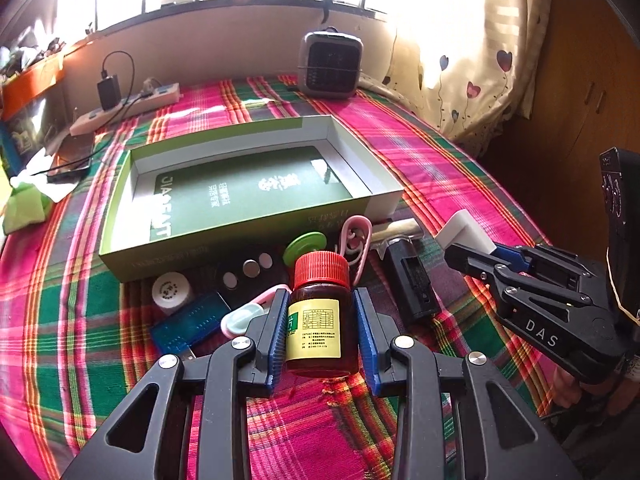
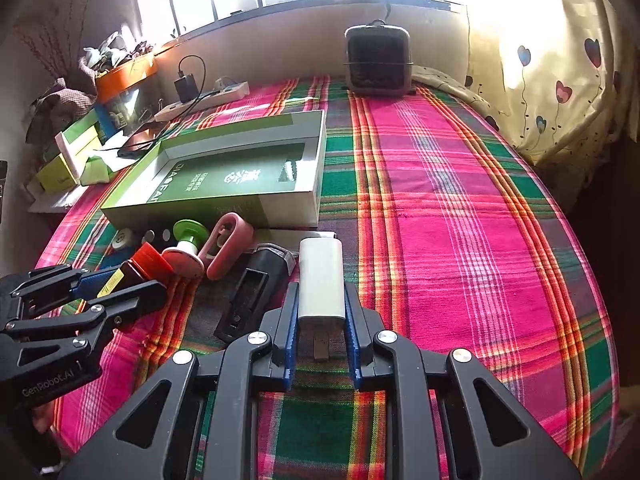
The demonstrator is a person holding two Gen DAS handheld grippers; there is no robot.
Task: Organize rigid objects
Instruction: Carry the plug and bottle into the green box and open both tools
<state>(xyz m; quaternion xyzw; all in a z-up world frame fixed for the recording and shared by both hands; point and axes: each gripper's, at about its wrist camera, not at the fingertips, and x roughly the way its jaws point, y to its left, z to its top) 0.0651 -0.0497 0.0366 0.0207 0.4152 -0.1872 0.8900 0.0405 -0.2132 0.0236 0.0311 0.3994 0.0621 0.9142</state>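
Note:
My left gripper [image 1: 322, 312] is shut on a brown pill bottle [image 1: 320, 316] with a red cap and yellow label, held over the plaid cloth just in front of an open green box [image 1: 248, 192]. The bottle also shows in the right wrist view [image 2: 132, 270]. My right gripper [image 2: 321, 308] is shut on a white charger block [image 2: 322, 280], prongs toward the camera; it also shows in the left wrist view [image 1: 466, 234]. Loose items lie between the box and the grippers: a black case [image 1: 412, 280], a pink clip [image 1: 354, 240], a green-topped spool [image 1: 304, 244], a white cap [image 1: 170, 292], a blue USB stick [image 1: 188, 320].
A grey heater [image 1: 330, 64] stands at the table's far edge. A power strip with a black adapter [image 1: 128, 104] and a phone [image 1: 70, 160] lie at the far left. A heart-print curtain [image 2: 560, 80] hangs at the right. Plaid cloth [image 2: 460, 220] covers the table.

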